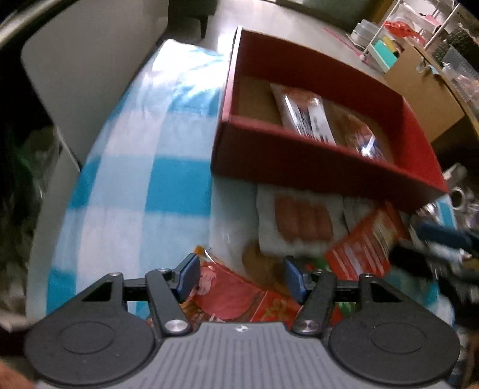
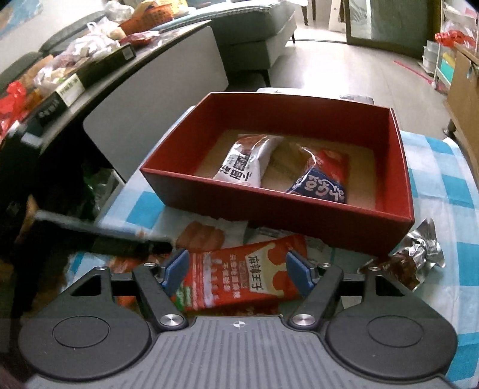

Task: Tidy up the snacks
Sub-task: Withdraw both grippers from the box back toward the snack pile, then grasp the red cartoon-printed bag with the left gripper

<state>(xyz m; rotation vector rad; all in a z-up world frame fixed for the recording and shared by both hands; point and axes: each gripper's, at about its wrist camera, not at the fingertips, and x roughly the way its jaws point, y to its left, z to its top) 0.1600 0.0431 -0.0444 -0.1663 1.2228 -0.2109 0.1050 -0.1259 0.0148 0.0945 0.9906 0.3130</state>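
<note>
A red box stands on the blue-and-white checked cloth; inside lie a white packet and a blue one. In front of it loose snacks lie in a heap: a sausage pack, an orange-red packet and a red packet. My left gripper hangs open just over the red packet, its pads clear of it. Over the orange-red packet my right gripper is open, one pad on either side of it.
A silver foil snack lies at the box's right front corner. Left of the table runs a dark counter piled with bags and boxes. A cardboard box and shelves stand beyond the table; a sofa is further back.
</note>
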